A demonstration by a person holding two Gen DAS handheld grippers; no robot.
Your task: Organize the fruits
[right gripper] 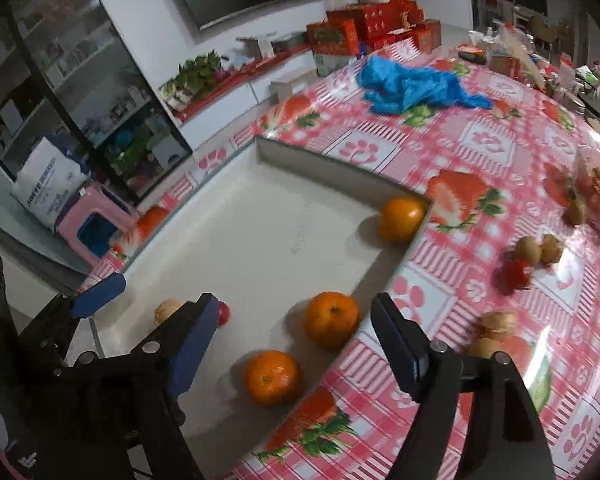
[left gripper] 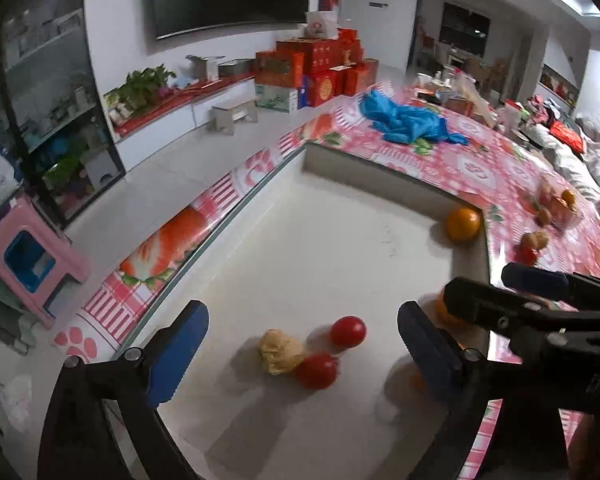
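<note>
White tray [right gripper: 260, 216] holds three oranges [right gripper: 331, 319], two tomatoes [left gripper: 348, 331] and a walnut [left gripper: 278, 350]. We keep left gripper [left gripper: 300, 344] and right gripper [right gripper: 296, 336] spread apart, empty. Next we fetch the walnuts [right gripper: 540, 249] outside the tray.

tray [left gripper: 380, 168] middle bare, oranges [right gripper: 331, 320] lining wall

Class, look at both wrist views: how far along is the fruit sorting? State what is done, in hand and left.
Done: three oranges lie in the white tray, with two red fruits and a walnut. In hand: nothing; the left claw and right claw are both open above the tray. Left: walnuts and a red fruit sit on the tablecloth.
</note>
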